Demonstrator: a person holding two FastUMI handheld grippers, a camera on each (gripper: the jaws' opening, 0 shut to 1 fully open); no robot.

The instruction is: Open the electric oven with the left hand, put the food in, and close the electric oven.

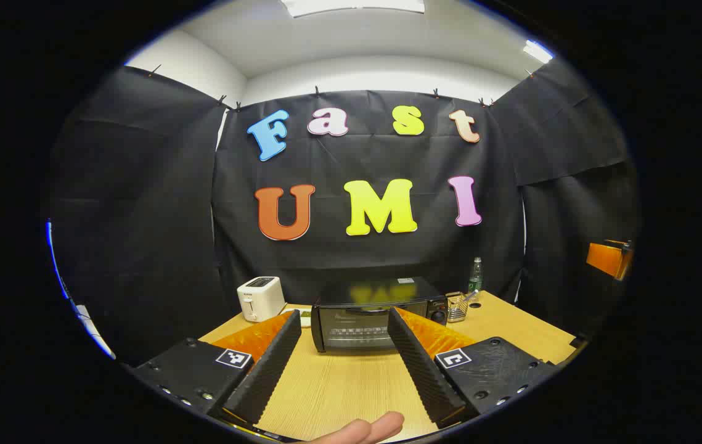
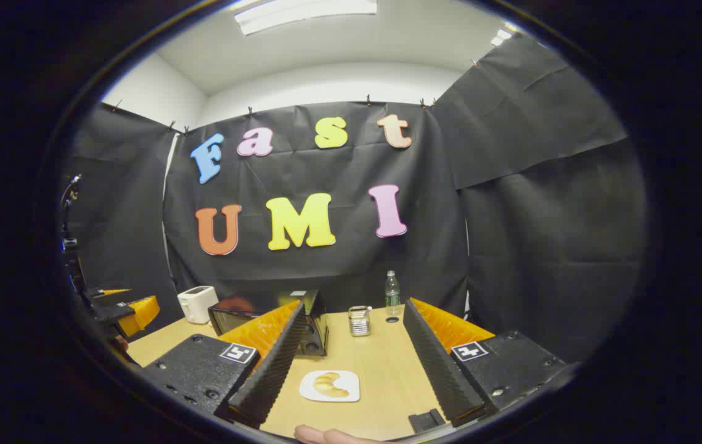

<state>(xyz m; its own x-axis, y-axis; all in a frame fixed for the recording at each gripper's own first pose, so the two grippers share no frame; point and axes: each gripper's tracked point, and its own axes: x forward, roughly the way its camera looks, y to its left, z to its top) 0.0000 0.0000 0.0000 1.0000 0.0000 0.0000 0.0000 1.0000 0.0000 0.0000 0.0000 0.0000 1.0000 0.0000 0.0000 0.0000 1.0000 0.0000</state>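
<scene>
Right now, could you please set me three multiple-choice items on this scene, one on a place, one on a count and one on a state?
1. Where does the white toaster stand in the left gripper view?
A. To the left of the electric oven
B. On top of the oven
C. Inside the oven

2. How many croissants lie on the white plate?
A. None
B. One
C. Three

3. What is the state of the oven door?
A. Wide open
B. Taken off
C. Closed

Answers:
1. A: the toaster stands on the table beside the oven's left end.
2. B: a single croissant rests on the plate in the right gripper view.
3. C: the glass door sits flush and upright on the oven front, while the left gripper and the right gripper are both open and empty.
</scene>
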